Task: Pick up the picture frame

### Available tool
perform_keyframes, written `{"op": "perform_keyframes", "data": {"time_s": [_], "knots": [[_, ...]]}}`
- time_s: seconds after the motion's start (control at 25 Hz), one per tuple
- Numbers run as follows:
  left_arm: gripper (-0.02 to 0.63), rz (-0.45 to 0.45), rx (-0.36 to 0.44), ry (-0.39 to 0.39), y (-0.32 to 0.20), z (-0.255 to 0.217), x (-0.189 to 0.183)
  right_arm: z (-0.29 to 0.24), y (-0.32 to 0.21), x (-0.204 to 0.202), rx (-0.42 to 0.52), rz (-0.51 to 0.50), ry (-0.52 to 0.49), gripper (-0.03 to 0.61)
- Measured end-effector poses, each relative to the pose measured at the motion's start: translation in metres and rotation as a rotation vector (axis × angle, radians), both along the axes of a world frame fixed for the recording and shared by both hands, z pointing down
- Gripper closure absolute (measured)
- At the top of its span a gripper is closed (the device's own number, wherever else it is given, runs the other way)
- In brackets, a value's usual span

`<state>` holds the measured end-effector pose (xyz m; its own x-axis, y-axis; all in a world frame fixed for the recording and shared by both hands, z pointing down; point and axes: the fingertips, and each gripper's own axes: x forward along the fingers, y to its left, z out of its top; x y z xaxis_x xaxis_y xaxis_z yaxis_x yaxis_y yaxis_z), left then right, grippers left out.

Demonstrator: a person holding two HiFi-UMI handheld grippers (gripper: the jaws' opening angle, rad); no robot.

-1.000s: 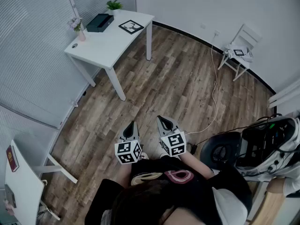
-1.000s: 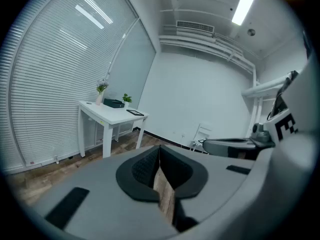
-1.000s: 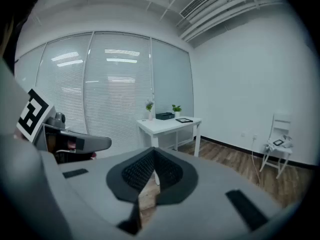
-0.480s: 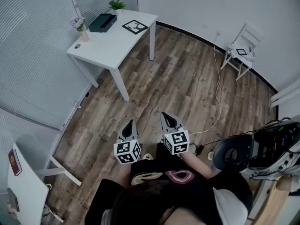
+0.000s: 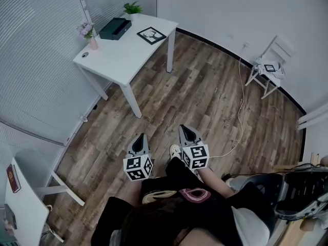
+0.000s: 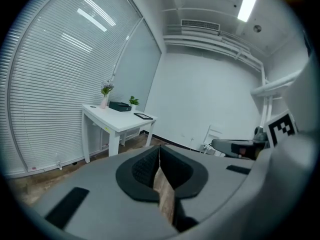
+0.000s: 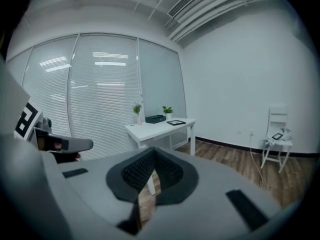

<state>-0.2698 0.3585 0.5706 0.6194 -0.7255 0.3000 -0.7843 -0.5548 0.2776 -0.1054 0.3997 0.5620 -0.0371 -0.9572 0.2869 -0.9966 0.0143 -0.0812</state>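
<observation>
Evenly bright room, lit by a ceiling strip light (image 6: pixel 248 4); both gripper views bulge and darken at edges

A small, sparse office: a white desk (image 5: pixel 120 55) with a plant (image 5: pixel 133 7), a vase (image 5: pixel 94 42) of flowers and a frame (image 5: pixel 151 34) stands beside full-height blinds (image 5: pixel 36 60). The floor (image 5: pixel 205 96) is wood plank, the walls are plain white, and the ceiling carries a strip light (image 6: pixel 247 5) and an air vent (image 6: pixel 200 25)
</observation>
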Motion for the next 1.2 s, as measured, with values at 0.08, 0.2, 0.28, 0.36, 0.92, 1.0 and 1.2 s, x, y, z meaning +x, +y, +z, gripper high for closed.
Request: {"op": "perform_keyframes", "data": {"time_s": [0.08, 0.2, 0.28, 0.36, 0.92, 1.0, 1.2], "knots": [[0.594, -0.011, -0.009, 0.003, -0.020, -0.001, 0.013, -0.005, -0.023, 0.015, 0.004, -0.009, 0.012, 0.568], [0.594, -0.015, -0.008, 0.012, -0.047, -0.006, 0.042, -0.008, -0.054, 0.043, 0.001, -0.017, 0.016, 0.568], [0.594, -0.019, -0.005, 0.014, -0.066, -0.009, 0.059, -0.009, -0.075, 0.058, -0.003, -0.027, 0.013, 0.568], [0.594, -0.023, -0.006, 0.013, -0.082, -0.010, 0.076, -0.011, -0.094, 0.072, -0.003, -0.041, 0.014, 0.568], [0.594, -0.099, -0.062, -0.002, -0.162, -0.004, 0.175, -0.004, -0.180, 0.177, -0.047, -0.069, -0.088, 0.568], [0.594, -0.089, -0.054, 0.000, -0.165, -0.006, 0.186, -0.001, -0.183, 0.187, -0.059, -0.070, -0.092, 0.568], [0.594, -0.096, -0.059, -0.027, -0.171, 0.001, 0.189, 0.003, -0.187, 0.195, -0.063, -0.095, -0.091, 0.568]]}}
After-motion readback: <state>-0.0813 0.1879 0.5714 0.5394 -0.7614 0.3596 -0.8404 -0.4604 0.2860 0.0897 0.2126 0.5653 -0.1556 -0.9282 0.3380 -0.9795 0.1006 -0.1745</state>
